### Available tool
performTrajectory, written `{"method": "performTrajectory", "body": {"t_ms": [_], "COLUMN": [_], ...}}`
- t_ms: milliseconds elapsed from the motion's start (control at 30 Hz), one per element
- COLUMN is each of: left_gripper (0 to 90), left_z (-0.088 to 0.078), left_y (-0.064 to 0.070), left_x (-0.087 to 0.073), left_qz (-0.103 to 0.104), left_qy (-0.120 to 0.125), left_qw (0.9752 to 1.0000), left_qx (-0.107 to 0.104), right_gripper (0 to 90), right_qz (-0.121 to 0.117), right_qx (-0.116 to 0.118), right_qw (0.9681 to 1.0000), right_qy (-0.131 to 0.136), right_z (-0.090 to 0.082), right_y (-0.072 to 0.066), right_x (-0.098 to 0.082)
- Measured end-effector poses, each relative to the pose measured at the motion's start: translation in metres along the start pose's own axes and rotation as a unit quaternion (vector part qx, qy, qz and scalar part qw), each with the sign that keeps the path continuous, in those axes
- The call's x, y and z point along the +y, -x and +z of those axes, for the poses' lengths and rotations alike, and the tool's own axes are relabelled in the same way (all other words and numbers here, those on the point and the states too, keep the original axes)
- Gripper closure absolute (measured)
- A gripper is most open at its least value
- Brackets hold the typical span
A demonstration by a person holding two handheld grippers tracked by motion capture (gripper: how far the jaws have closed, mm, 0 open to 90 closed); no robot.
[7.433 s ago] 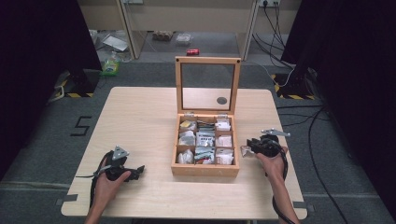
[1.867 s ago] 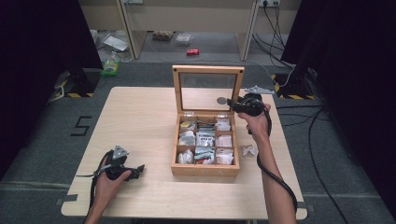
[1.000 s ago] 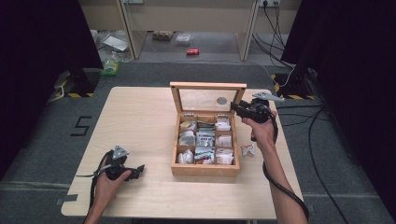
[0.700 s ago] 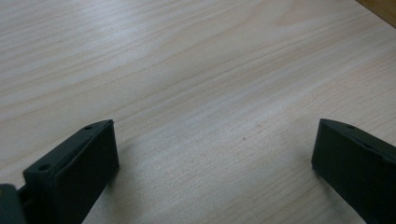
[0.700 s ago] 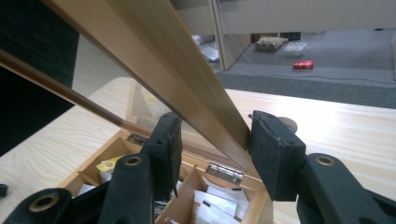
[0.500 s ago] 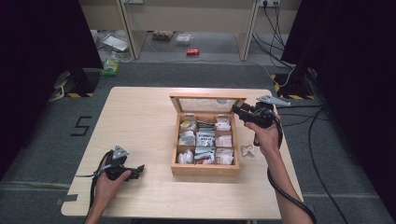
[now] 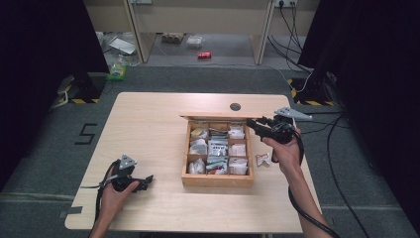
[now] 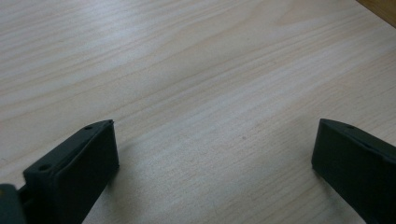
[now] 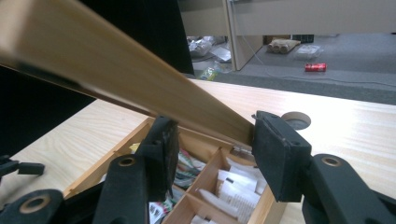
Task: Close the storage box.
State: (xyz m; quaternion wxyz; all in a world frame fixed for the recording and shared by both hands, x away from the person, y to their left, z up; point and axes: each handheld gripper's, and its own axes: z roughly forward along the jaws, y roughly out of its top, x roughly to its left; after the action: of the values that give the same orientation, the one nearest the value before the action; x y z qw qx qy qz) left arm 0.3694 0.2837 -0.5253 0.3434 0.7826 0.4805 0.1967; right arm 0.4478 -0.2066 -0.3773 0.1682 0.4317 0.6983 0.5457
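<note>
The right claw (image 7: 253, 124) is at the right end of the lid (image 7: 218, 116) of the box (image 7: 217, 179), which sits mid-surface (image 7: 148, 124), the lid tilted low over the compartments. Seen from the right gripper view, the lid's wooden edge (image 9: 140, 79) passes between the jaws, which have just been opening; one jaw meets the edge, the other stands off it. The left claw (image 7: 146, 181) rests on the surface near the front left, wide apart with bare wood between (image 8: 210, 140); a small wrapped packet (image 7: 262, 159) lies just right of the box.
</note>
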Motion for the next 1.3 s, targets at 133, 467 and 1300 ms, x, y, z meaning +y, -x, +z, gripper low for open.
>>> {"method": "performTrajectory", "body": {"t_ms": [133, 467, 1300], "left_gripper": [0.0, 0.0, 0.0], "left_z": [0.0, 0.0, 0.0], "left_y": [0.0, 0.0, 0.0], "left_x": [0.0, 0.0, 0.0], "left_qz": [0.0, -0.001, -0.001], "left_qy": [0.0, 0.001, 0.0], "left_qw": [1.0, 1.0, 1.0], "left_qx": [0.0, 0.0, 0.0], "right_gripper": [50.5, 50.4, 49.5], "right_qz": [0.0, 0.005, -0.013], "right_qx": [0.003, 0.003, 0.021], "right_qw": [1.0, 1.0, 0.9992], "right_qy": [0.0, -0.005, -0.033], "right_z": [-0.006, -0.015, -0.024], "right_y": [-0.004, -0.008, -0.013], "right_x": [-0.003, -0.014, -0.05]}}
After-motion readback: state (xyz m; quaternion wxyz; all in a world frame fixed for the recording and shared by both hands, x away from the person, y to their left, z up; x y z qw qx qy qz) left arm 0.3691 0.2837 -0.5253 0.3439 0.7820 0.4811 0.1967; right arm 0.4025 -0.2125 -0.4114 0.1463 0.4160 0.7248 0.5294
